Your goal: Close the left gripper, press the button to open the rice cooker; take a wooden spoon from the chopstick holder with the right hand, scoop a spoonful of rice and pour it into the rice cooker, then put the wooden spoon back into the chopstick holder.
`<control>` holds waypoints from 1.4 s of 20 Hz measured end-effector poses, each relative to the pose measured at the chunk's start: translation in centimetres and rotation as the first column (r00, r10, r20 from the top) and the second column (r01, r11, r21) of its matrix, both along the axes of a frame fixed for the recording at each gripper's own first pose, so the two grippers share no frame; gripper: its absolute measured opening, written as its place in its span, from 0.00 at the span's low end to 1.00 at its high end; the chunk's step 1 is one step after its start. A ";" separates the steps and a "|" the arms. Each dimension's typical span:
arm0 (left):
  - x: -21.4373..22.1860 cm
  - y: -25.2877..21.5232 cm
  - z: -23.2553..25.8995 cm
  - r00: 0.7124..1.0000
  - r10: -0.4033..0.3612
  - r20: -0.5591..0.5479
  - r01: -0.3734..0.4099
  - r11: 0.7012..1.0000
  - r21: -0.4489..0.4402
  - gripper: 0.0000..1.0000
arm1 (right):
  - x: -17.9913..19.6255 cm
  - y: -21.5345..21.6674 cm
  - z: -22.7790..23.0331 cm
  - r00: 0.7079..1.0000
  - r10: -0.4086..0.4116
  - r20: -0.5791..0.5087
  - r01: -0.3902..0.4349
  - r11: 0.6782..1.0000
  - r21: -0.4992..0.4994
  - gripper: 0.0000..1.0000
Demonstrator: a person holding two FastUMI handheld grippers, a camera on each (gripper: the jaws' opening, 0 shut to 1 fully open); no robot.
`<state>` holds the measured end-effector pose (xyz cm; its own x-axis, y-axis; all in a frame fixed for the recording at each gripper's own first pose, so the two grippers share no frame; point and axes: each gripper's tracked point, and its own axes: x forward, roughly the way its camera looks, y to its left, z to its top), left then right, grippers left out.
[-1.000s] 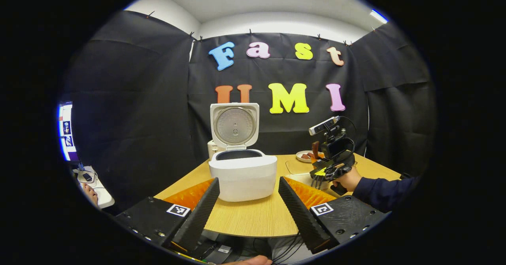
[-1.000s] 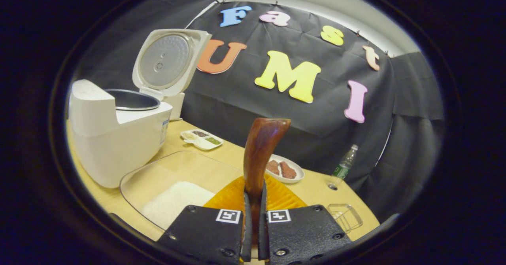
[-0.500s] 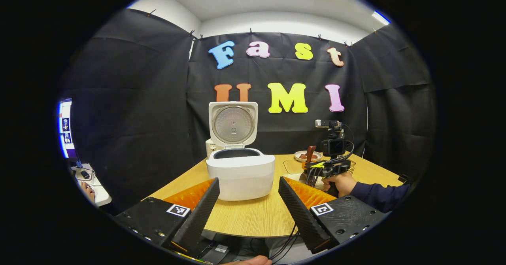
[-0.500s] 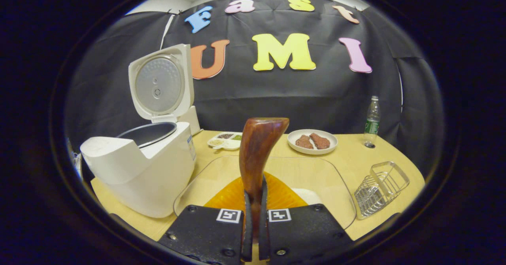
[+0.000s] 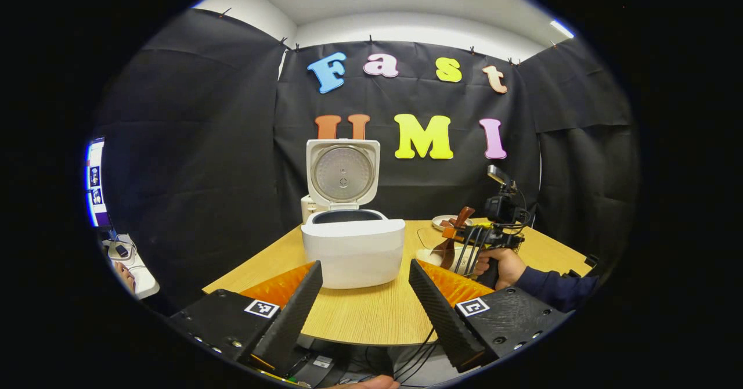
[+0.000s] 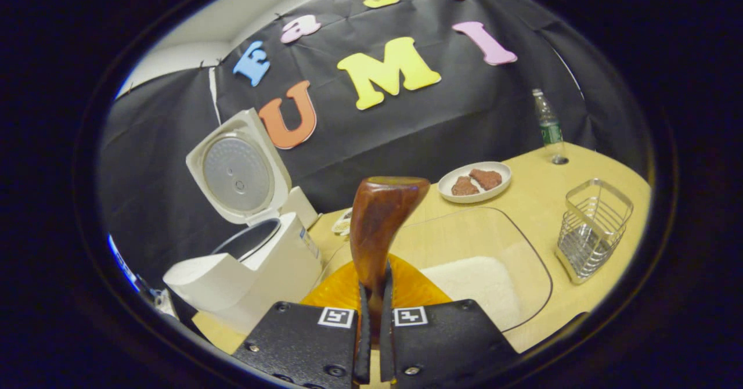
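Note:
The white rice cooker (image 5: 352,252) stands on the table with its lid (image 5: 342,172) upright and the dark inner pot showing. My left gripper (image 5: 365,310) hovers open in front of it, nothing between its fingers. My right gripper (image 6: 374,328) is shut on the brown wooden spoon (image 6: 380,226), which juts forward above the glass tray (image 6: 522,244) holding white rice (image 6: 473,281). In the left gripper view, the right gripper (image 5: 473,237), held by a hand (image 5: 500,264), tilts the spoon (image 5: 448,248) down over the tray. The wire chopstick holder (image 6: 592,229) stands right of the tray. The cooker (image 6: 255,264) lies left of the spoon.
A plate with brown meat pieces (image 6: 475,181) sits behind the tray. A plastic bottle (image 6: 547,125) stands at the far right by the wall. The wooden table (image 5: 360,319) ends just ahead of my left fingers. A small side table (image 5: 125,261) is at far left.
My right gripper has rolled and tilted with the spoon, swinging from the cooker side to above the rice in the tray. The left gripper has stayed open, shifting only slightly.

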<state>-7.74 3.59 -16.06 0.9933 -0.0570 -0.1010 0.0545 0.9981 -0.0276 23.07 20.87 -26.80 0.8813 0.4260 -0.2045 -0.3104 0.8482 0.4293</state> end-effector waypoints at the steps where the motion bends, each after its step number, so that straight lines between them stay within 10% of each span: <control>1: 0.0 0.0 -0.1 1.000 0.003 -0.001 -0.003 1.000 0.001 0.95 | 0.1 -0.4 0.3 1.000 -0.007 -0.012 0.007 0.999 0.051 0.12; 8: 0.1 0.3 0.3 1.000 0.006 0.012 -0.006 1.000 0.006 0.95 | 0.6 -3.5 2.6 0.997 -0.041 -0.069 0.060 0.953 0.296 0.11; 13: 0.1 0.0 0.0 1.000 0.003 0.004 -0.003 1.000 0.021 0.95 | -0.2 -5.5 6.3 0.997 -0.025 -0.076 0.060 0.862 0.503 0.11; 23: -0.1 0.8 0.6 1.000 0.022 0.012 -0.022 1.000 0.019 0.95 | -1.1 -7.7 12.6 0.987 0.088 -0.132 0.076 0.472 0.879 0.11; 28: -0.4 1.2 0.8 0.999 0.028 0.019 -0.028 0.999 0.020 0.95 | -2.1 -7.1 15.0 0.994 0.077 -0.077 0.028 0.502 0.864 0.11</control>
<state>-8.12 4.75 -15.24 0.9962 -0.0272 -0.0831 0.0268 0.9996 -0.0069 20.92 13.80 -11.80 0.8666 0.4579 0.1985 -0.2394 0.0324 0.9704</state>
